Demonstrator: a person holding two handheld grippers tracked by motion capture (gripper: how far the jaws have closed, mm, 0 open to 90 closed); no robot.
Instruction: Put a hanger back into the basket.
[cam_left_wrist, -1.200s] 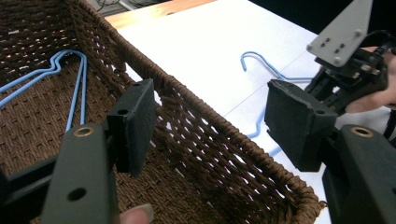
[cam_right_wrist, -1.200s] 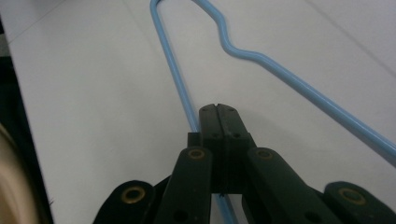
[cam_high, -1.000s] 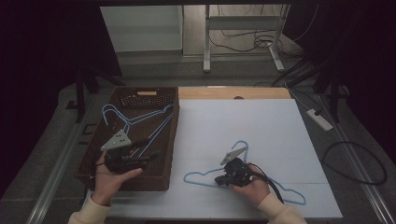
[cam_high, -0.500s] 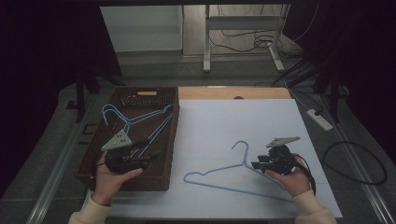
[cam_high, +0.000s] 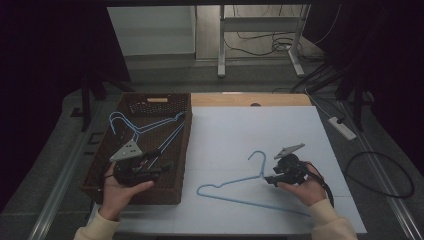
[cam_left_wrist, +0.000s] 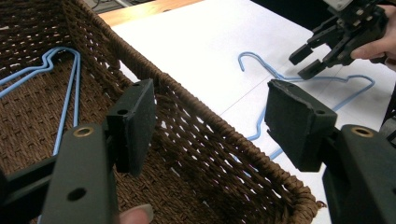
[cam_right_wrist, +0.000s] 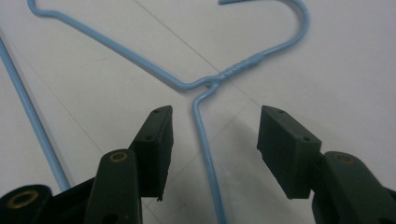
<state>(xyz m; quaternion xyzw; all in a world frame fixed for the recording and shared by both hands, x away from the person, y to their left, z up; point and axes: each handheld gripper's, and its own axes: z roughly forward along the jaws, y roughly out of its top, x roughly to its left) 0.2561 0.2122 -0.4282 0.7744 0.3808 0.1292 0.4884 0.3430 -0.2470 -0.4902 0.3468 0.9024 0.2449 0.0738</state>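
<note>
Am seeing hanger (cam_high: 235, 186) now dragged onto mat; right gripper (cam_high: 274, 178) released, straddling its neck; left gripper (cam_high: 159, 170) unclenched, idling over basket (cam_high: 185, 145). Probably regrasping next.

Blue wire hanger (cam_high: 250, 185) flat on white tabletop (cam_high: 240, 135), others, seemingly two (cam_high: 145, 127), in basket (cam_high: 150, 192)

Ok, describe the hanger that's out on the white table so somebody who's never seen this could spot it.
Start at the white table, to the right of the brown wicker basket. The light blue wire hanger lies flat there, by the right gripper. The other blue hangers lie inside the basket; this one lies on the bare sheet.
</note>
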